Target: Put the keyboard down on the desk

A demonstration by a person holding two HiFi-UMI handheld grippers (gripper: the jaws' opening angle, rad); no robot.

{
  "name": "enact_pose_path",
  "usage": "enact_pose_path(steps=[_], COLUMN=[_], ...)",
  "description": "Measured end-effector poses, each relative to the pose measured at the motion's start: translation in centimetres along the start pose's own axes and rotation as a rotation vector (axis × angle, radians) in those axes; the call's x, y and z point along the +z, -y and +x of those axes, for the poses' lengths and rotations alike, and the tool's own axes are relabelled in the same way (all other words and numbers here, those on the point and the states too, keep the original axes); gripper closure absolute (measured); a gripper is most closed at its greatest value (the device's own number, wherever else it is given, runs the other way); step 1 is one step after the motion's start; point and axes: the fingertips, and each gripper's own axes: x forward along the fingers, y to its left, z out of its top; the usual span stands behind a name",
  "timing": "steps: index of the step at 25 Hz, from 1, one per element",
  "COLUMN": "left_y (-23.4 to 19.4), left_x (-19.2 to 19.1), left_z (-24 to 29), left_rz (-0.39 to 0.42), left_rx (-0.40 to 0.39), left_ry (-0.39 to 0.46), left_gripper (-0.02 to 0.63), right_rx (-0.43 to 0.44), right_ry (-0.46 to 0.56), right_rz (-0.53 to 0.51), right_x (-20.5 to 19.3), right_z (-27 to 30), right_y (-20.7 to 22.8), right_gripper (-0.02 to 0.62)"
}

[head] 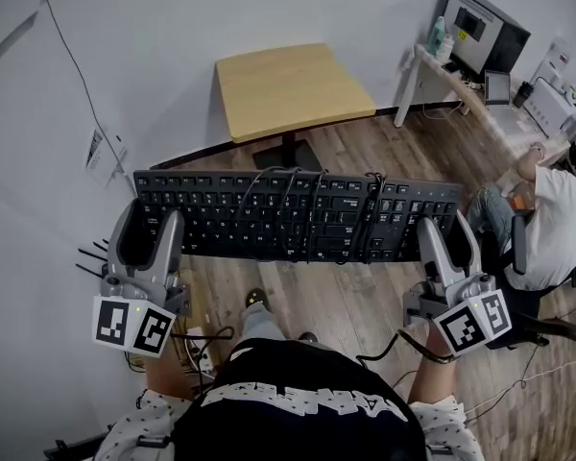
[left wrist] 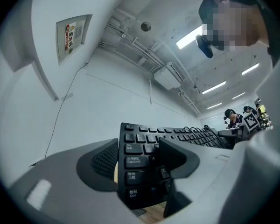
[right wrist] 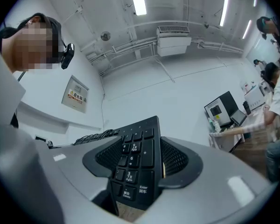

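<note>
The keyboard (head: 298, 217) is matt black plastic. My left gripper (head: 152, 221) and right gripper (head: 446, 230) are smooth grey plastic with a slight sheen, and their black pads (right wrist: 173, 159) are finely ribbed. The desk (head: 288, 84) has a pale, smooth wood top, and the floor (head: 365, 296) is darker wood plank.

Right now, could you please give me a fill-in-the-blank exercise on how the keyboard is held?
The keyboard hangs above the wooden ___, not on the desk.
The left gripper is shut on its Caps ___ end.
The right gripper is shut on the end with the ___ key, beside Delete.
Missing words: floor; Lock; Enter.
</note>
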Motion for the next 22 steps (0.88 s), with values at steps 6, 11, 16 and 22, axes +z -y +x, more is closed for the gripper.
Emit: enact_pose_path(steps=[6, 11, 16, 22], left_y=[0.6, 0.4, 0.7, 0.0], left_x=[-2.1, -2.0, -1.5, -2.5], left_z=[1.6, 1.2, 1.4, 1.8], left_rz=[-0.011, -0.016, -0.014, -0.019], left_rx=[-0.020, -0.016, -0.021, -0.037], left_ry=[-0.005, -0.009, -0.011, -0.013], left_gripper=[0.353, 0.353, 0.353, 0.353], right_rx=[-0.021, -0.021, -0.022, -0.036], right_ry=[0.007, 0.004, 0.017, 0.024], right_rz=[-0.004, -0.003, 0.003, 0.004], right_x=[-1.0, -0.9, -0.4, -1.4], right_z=[0.1, 0.1, 0.0, 0.1], right_y=[1.9, 1.5, 1.6, 1.6], right_gripper=[0.322, 0.322, 0.322, 0.324])
